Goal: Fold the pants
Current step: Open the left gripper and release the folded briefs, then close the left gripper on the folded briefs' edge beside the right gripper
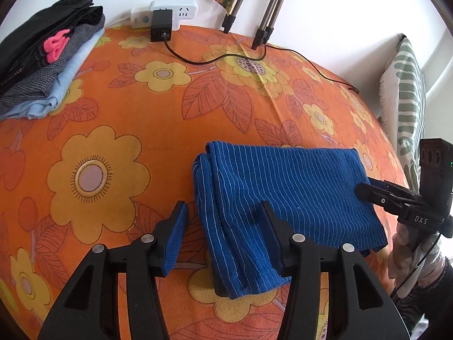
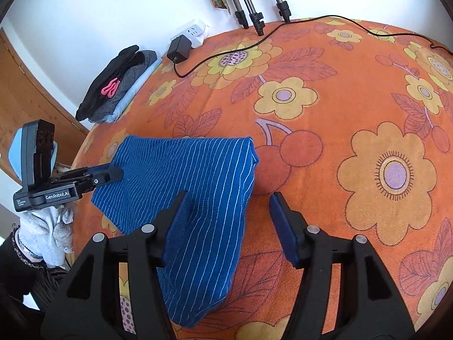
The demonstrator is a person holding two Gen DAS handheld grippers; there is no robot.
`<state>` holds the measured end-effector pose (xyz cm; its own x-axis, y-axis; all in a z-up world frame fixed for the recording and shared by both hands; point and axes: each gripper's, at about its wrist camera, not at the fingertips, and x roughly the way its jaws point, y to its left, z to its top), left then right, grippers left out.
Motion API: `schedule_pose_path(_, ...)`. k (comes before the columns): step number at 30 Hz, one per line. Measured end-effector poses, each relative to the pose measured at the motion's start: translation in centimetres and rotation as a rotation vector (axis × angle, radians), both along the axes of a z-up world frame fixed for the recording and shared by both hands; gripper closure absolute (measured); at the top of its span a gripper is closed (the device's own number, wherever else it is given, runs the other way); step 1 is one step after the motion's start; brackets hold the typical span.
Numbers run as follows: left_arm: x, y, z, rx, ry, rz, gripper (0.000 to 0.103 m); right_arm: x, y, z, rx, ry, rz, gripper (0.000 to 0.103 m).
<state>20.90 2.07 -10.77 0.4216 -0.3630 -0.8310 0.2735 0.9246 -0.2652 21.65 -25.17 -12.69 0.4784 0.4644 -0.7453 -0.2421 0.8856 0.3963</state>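
The blue pinstriped pants (image 1: 286, 206) lie folded into a compact bundle on the orange flowered bedspread (image 1: 119, 130); they also show in the right wrist view (image 2: 195, 192). My left gripper (image 1: 223, 226) is open and empty, its jaws standing astride the bundle's left edge. My right gripper (image 2: 229, 215) is open and empty, its jaws astride the bundle's right edge. In the left wrist view the right gripper (image 1: 365, 189) reaches the pants from the right. In the right wrist view the left gripper (image 2: 113, 174) reaches them from the left.
A stack of folded clothes (image 1: 42, 65) with a pink hair clip lies at the bed's far left corner. A white power strip (image 1: 170, 14) with a black adapter and cable lies by the wall, beside tripod legs (image 1: 260, 34). A green-striped cushion (image 1: 405, 107) stands at right.
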Motion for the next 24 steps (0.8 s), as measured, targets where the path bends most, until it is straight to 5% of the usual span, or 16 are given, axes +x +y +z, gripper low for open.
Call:
schedule_pose_path(8,-0.2,-0.9,-0.1,0.051,-0.027,-0.030,0.054,-0.2,0.9,0.1,-0.046,-0.026,0.022,0.053)
schedule_pose_path(24,-0.5,-2.1,-0.2,0.065,-0.048,-0.055,0.078,-0.4,1.8,-0.2,-0.038,-0.018,0.050,0.075)
